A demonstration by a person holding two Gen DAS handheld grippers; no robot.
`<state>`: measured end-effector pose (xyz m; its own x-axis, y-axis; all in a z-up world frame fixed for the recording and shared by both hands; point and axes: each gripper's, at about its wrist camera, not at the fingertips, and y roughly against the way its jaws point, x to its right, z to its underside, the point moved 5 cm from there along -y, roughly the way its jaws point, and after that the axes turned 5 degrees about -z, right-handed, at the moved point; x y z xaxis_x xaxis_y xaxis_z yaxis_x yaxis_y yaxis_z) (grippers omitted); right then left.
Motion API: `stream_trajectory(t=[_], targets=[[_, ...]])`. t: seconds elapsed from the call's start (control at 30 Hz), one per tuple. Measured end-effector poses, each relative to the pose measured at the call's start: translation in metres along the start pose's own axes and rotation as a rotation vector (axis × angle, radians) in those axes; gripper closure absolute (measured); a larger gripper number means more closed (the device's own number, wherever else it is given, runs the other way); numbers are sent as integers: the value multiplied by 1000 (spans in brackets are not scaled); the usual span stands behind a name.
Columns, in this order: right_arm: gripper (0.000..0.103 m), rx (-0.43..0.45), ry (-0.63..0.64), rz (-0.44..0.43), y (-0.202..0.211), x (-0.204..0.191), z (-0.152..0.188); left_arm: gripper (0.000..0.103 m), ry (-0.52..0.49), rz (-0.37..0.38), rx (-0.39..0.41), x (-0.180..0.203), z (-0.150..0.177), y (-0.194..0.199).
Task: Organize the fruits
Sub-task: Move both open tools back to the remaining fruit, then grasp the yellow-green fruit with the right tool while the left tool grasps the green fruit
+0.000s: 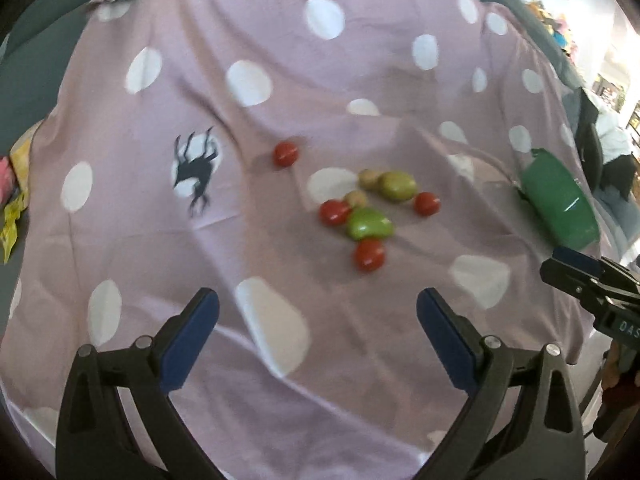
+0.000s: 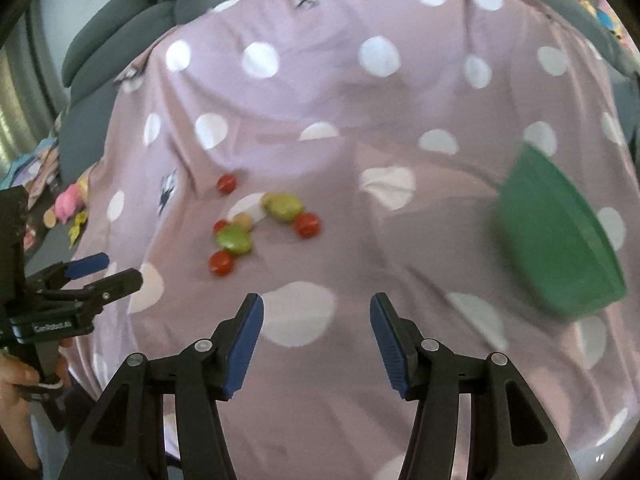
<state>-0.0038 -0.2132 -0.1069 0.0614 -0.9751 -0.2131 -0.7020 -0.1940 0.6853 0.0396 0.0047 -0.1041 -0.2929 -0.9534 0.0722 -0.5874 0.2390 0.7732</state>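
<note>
Pink polka-dot cloth (image 1: 280, 60) draped over what looks like a couch, with all the fruit sitting on it. Going left to right: a lone red tomato (image 1: 285, 153) sits apart toward the middle of the cloth, then there's a tight cluster, a red one (image 1: 333, 213) touching a bright green fruit (image 1: 369, 224), another red one (image 1: 369, 255) right below it, two small tan ones and a yellow-green fruit (image 1: 397, 186) behind, plus a red one (image 1: 427, 203) beside that. The green bowl (image 1: 560, 204) is tipped on its side near the cloth's right edge, well apart from the pile. Left claw (image 1: 318, 312) is spread wide and holding nothing; right claw (image 2: 316, 318) is also spread and holding nothing, both hanging over the near edge.
</note>
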Motion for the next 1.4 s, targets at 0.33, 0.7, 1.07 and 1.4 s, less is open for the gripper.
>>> stream_trajectory(t=[0.33, 0.7, 1.07, 1.4], targets=[[47, -59, 60, -39, -33, -32, -2, 4, -11, 9, -11, 1, -2, -18], [47, -86, 51, -7, -52, -17, -3, 4, -73, 41, -12, 22, -16, -40], [47, -72, 45, -24, -63, -6, -19, 10, -90, 45, -16, 31, -24, -55], [47, -68, 89, -78, -91, -6, -46, 24, -59, 73, -50, 37, -35, -81]])
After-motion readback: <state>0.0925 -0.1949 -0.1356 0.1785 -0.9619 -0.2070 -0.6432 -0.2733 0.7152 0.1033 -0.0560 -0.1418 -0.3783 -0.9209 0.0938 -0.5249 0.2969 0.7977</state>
